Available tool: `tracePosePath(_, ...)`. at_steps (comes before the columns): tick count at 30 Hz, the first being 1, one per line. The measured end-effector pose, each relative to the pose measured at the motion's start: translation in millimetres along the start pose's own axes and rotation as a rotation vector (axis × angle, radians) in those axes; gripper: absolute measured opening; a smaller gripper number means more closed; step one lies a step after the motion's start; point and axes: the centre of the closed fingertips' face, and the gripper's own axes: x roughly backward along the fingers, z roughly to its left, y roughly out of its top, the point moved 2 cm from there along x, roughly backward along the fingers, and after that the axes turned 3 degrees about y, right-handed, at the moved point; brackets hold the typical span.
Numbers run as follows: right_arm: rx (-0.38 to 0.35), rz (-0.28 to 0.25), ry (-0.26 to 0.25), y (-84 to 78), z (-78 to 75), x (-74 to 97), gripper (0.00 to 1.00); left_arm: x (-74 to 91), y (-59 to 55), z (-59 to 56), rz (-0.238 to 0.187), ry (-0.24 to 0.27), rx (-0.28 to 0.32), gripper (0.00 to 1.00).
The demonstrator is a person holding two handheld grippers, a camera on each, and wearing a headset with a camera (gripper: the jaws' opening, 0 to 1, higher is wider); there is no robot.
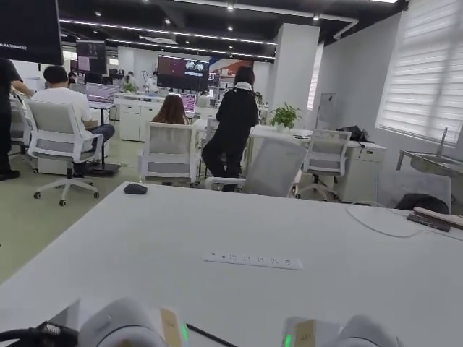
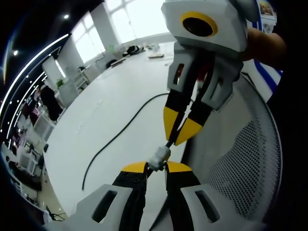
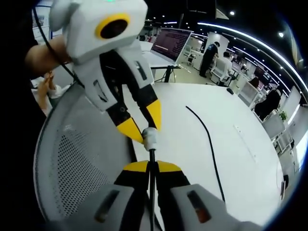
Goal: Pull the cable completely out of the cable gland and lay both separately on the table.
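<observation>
In the left gripper view, my left gripper (image 2: 157, 167) is shut on the white cable gland (image 2: 159, 156). My right gripper (image 2: 180, 129) comes down from above, its yellow tips pinched on the black cable (image 2: 169, 143) just beyond the gland. The cable's loose length (image 2: 115, 137) trails across the white table. In the right gripper view, the right gripper (image 3: 152, 166) grips the cable (image 3: 152, 159), which runs straight up into the gland (image 3: 150, 137) held by the left gripper (image 3: 143, 122). Both grippers are held above the table's near edge.
A grey mesh chair back (image 2: 240, 159) (image 3: 72, 159) sits close beside the grippers. On the white table (image 1: 217, 224) lie a white power strip (image 1: 253, 260), a dark mouse (image 1: 135, 189) and a cord at the far right (image 1: 376, 224). Office chairs and people are beyond.
</observation>
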Motion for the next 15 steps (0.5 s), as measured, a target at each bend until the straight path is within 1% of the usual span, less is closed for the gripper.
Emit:
tracePosePath(6,-0.016,0.008,-0.003,-10.3,-0.8,2.8,0.03,0.4,-2.2,2.2,0.006,0.004,0.0,0.15)
tracePosePath(10,-0.02,0.035,-0.008,-21.2,-1.9,3.6,0.03,1.2,-3.4,3.4,0.008,0.007,0.002,0.15)
tracePosePath(15,-0.029,0.052,-0.011,-31.1,-3.8,4.2,0.03,2.1,-3.8,4.0,0.007,0.008,0.003,0.15)
